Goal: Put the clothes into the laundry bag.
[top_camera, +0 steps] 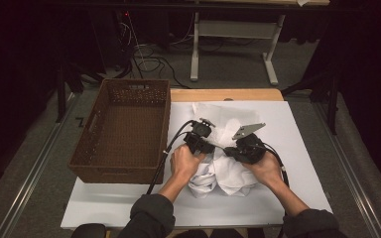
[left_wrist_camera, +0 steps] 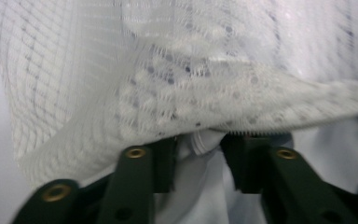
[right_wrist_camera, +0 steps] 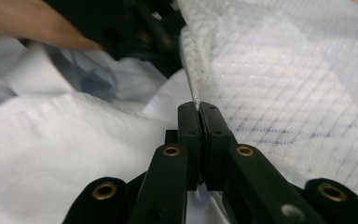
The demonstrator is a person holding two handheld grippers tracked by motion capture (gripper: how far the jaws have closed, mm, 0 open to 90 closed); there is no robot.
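Observation:
A heap of white cloth (top_camera: 228, 174) lies mid-table, a smooth garment (right_wrist_camera: 65, 140) with a lacy mesh layer (right_wrist_camera: 298, 79) over it. My left gripper (top_camera: 209, 145) rests at the heap's left side. Its jaws stand apart in the left gripper view (left_wrist_camera: 198, 161), with a small fold of smooth cloth (left_wrist_camera: 205, 140) loose between them under the mesh (left_wrist_camera: 177, 88). My right gripper (top_camera: 230, 151) comes in from the right, shut on the mesh's edge (right_wrist_camera: 193, 88) in the right gripper view (right_wrist_camera: 199, 108). The left gripper's black body (right_wrist_camera: 135, 32) and a finger (right_wrist_camera: 28, 23) show just beyond.
An empty brown woven basket (top_camera: 164, 134) stands at the left, half on the white tabletop (top_camera: 302, 148). A strip of wood edge (top_camera: 228, 94) runs along the table's far side. Beyond it are grey floor, cables and a desk frame (top_camera: 194, 54).

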